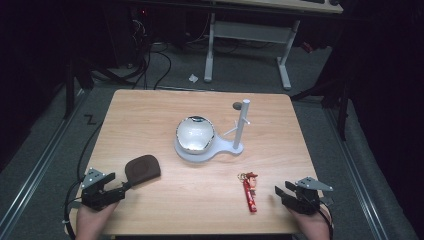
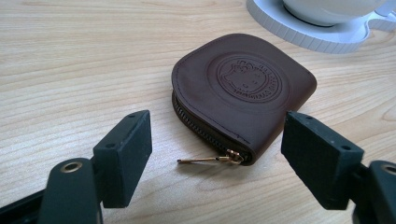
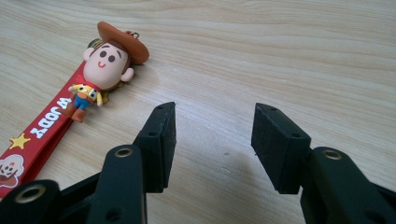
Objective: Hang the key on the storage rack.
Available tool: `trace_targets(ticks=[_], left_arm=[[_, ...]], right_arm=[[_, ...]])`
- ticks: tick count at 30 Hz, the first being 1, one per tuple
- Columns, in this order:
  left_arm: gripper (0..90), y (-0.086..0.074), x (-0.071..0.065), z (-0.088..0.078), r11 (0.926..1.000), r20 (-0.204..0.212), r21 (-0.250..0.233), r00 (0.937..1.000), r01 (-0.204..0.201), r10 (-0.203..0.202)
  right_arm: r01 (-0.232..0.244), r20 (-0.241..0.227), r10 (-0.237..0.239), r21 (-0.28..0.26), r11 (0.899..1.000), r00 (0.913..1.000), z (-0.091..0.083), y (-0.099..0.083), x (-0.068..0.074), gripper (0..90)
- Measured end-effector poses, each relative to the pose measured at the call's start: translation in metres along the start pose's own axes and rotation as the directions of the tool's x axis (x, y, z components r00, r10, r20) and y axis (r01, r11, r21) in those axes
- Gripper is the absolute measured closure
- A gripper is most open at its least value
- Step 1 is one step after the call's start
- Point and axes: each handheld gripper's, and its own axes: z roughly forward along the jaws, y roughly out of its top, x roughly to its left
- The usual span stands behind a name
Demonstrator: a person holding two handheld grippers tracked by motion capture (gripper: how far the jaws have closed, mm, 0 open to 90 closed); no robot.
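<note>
A brown leather zip pouch (image 1: pixel 142 168) (image 2: pixel 243 91) lies on the wooden table at the front left, its gold zipper pull (image 2: pixel 205 159) pointing toward my left gripper (image 1: pixel 117 186) (image 2: pixel 217 158). That gripper is open, just short of the pouch, nothing between its jaws. A red strap keychain with a cowboy figure (image 1: pixel 249 190) (image 3: pixel 105 63) lies at the front right. My right gripper (image 1: pixel 281 192) (image 3: pixel 212 140) stands open to the right of the keychain, over bare wood.
A shiny bowl (image 1: pixel 195 133) sits on a white base (image 1: pixel 226 149) (image 2: pixel 322 39) with an upright white post (image 1: pixel 242 122) at the table's middle. A small dark disc (image 1: pixel 237 105) lies behind the post. Table edges run near both hands.
</note>
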Motion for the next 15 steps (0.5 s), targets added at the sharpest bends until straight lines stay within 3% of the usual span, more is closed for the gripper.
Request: trace_targets(ticks=[9,15], left_arm=[[25.8,-0.0027,0.0033,-0.0022,0.9996,0.010,-0.018,0.9998,0.020,-0.020],[25.4,-0.0016,0.0001,-0.0024,0.9998,0.003,-0.018,1.0000,0.000,0.000]], right_arm=[[0.017,0.005,-0.017,0.000,1.000,0.9998,0.0023,0.0003,0.0022,51.6],[0.015,0.010,-0.015,0.004,1.000,0.9998,0.0031,0.0011,0.0043,55.9]])
